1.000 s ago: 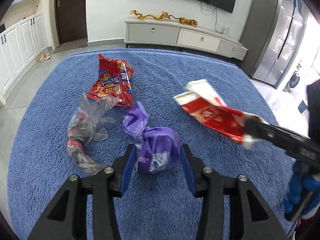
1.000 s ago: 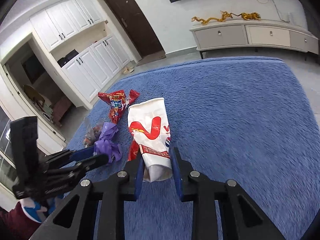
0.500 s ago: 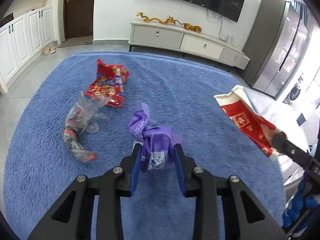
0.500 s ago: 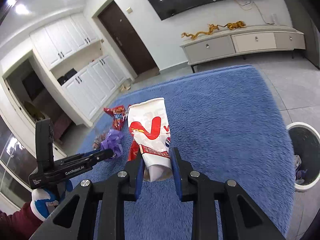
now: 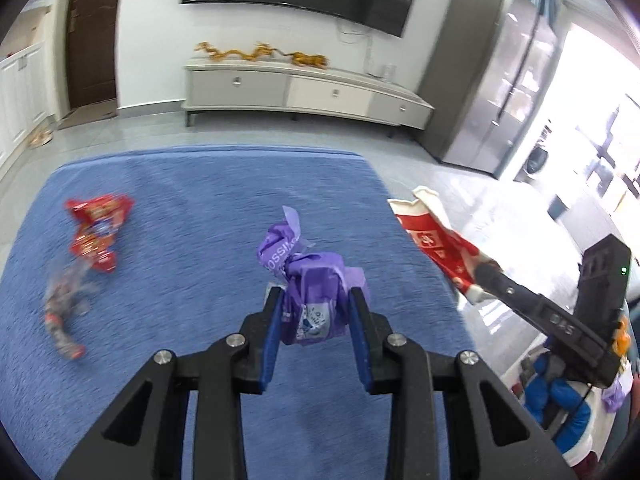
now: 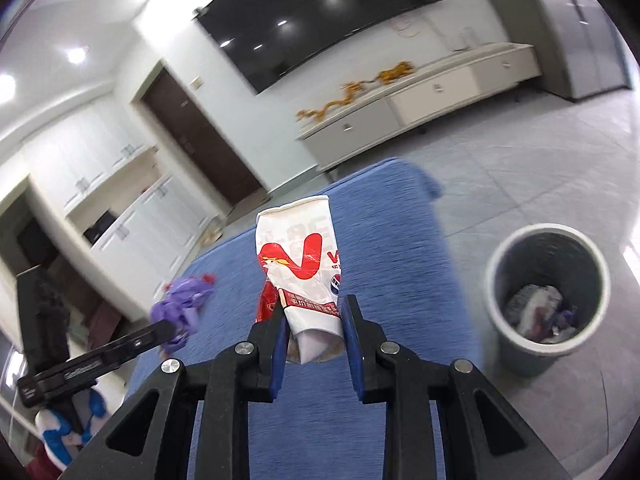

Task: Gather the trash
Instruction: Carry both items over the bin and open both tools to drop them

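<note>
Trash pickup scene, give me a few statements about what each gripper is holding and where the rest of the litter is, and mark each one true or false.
1. The left gripper is shut on the purple wrapper. True.
2. The right gripper is empty. False: its jaws clamp the crushed paper cup.
3. The trash bin already has litter inside. True.
4. The red snack bag is in the bin. False: it lies on the blue rug.
5. The clear plastic wrapper lies on the rug near the red snack bag. True.
</note>
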Demonstrator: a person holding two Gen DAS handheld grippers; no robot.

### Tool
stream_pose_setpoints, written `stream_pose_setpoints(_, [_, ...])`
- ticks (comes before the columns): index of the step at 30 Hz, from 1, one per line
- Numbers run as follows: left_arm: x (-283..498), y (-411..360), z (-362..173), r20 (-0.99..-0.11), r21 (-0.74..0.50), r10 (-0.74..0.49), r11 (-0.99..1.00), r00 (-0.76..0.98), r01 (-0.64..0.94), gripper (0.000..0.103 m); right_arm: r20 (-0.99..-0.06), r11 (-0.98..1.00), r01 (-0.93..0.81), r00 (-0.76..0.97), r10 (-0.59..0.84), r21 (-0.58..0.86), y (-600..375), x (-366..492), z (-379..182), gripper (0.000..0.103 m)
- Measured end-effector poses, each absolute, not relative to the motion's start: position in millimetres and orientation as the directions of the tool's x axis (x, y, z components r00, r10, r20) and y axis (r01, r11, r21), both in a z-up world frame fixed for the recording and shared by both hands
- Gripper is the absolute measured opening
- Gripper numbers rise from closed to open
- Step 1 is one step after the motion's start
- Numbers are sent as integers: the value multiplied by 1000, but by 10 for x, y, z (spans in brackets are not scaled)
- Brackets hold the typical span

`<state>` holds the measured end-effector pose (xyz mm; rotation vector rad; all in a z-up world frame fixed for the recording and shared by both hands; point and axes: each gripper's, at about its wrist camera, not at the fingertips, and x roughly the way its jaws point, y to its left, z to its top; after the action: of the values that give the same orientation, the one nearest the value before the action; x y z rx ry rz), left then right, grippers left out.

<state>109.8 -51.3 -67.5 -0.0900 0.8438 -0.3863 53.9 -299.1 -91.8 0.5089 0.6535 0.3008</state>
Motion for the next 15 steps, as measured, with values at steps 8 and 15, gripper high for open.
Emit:
stream_pose_setpoints(8, [1305,-1477,-638,-709,-237,-477,855,520,461,30,-529,813,134,816,234,566,-3683,504,-1048,24])
stream_pose_setpoints(15, [1539,-2257,-731,-721,-260,-541,791,434,554,30,-582,757,301,803,126,579,-4150,558,-1283,24])
